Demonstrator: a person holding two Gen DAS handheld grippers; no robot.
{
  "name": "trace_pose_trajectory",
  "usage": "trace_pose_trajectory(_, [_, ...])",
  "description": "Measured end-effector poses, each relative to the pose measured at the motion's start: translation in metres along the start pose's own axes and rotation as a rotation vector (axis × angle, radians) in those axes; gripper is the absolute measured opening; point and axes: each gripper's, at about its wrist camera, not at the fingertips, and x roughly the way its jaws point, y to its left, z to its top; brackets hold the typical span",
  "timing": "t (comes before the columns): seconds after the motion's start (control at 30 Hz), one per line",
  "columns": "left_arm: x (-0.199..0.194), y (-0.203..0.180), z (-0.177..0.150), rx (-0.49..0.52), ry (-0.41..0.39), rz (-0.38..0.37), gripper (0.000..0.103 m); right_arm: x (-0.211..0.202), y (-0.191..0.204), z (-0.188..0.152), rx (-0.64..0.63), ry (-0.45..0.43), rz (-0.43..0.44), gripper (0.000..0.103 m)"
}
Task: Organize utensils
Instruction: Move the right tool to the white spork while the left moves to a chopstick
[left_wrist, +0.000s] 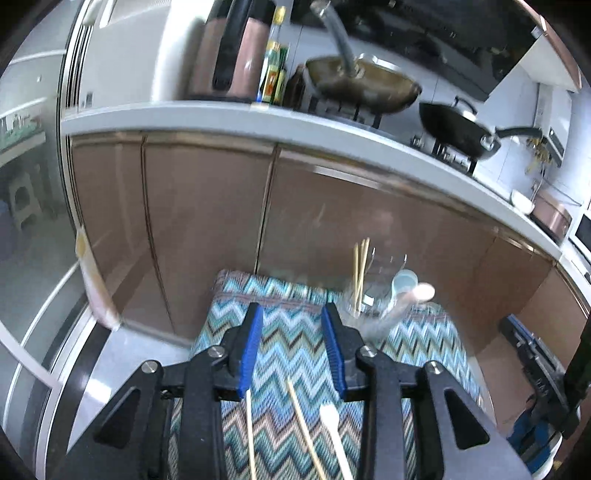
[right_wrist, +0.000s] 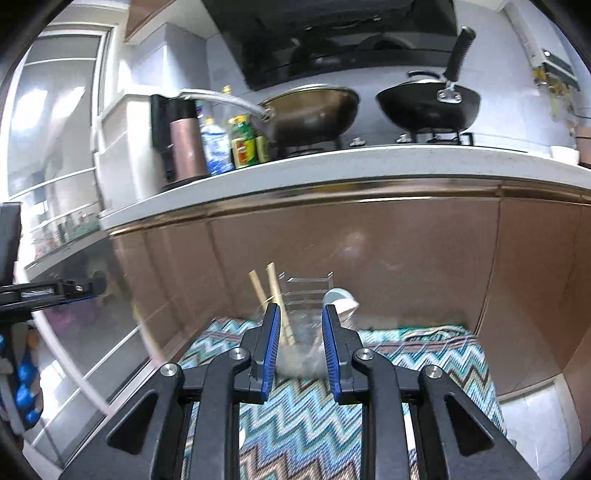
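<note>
Below both tools spreads a zigzag-patterned cloth (left_wrist: 295, 343) in teal, blue and brown, covering the low table. Left tool (left_wrist: 291, 314) hangs over it with its blue-padded jaws apart and nothing between them; under it lie two loose chopsticks (left_wrist: 303, 432) and a white spoon (left_wrist: 332, 428). Right tool (right_wrist: 298, 314) is likewise spread and empty, aimed at a clear glass holder (right_wrist: 303, 325) near the cloth's far edge, where two chopsticks (right_wrist: 275, 295) stand leaning and a white spoon (right_wrist: 341, 299) rests behind. Beyond rise glossy brown cabinet doors (right_wrist: 369, 251) under a white countertop (right_wrist: 332, 162). On it stand a pink kettle (right_wrist: 186, 147), bottles (right_wrist: 229, 140) with labels too blurred to read, a brass-coloured wok (right_wrist: 314, 110) and a black wok (right_wrist: 428, 107) on the stove, below a dark range hood (right_wrist: 332, 33).
</note>
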Motion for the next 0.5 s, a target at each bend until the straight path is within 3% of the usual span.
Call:
trace_pose_trajectory(0.2, [0.023, 0.016, -0.033, -0.021, 0.234, -0.061, 0.031, 0.008, 0.013, -0.016, -0.013, 0.179, 0.128, 0.021])
trace_pose_trajectory(0.33, [0.042, 0.025, -0.053, -0.015, 0.330, -0.033, 0.031, 0.016, 0.023, -0.039, -0.028, 0.294, 0.190, 0.021])
trace_pose_trajectory(0.5, [0.067, 0.033, -0.071, -0.044, 0.437, -0.065, 0.031, 0.030, 0.031, -0.062, -0.054, 0.396, 0.220, 0.018])
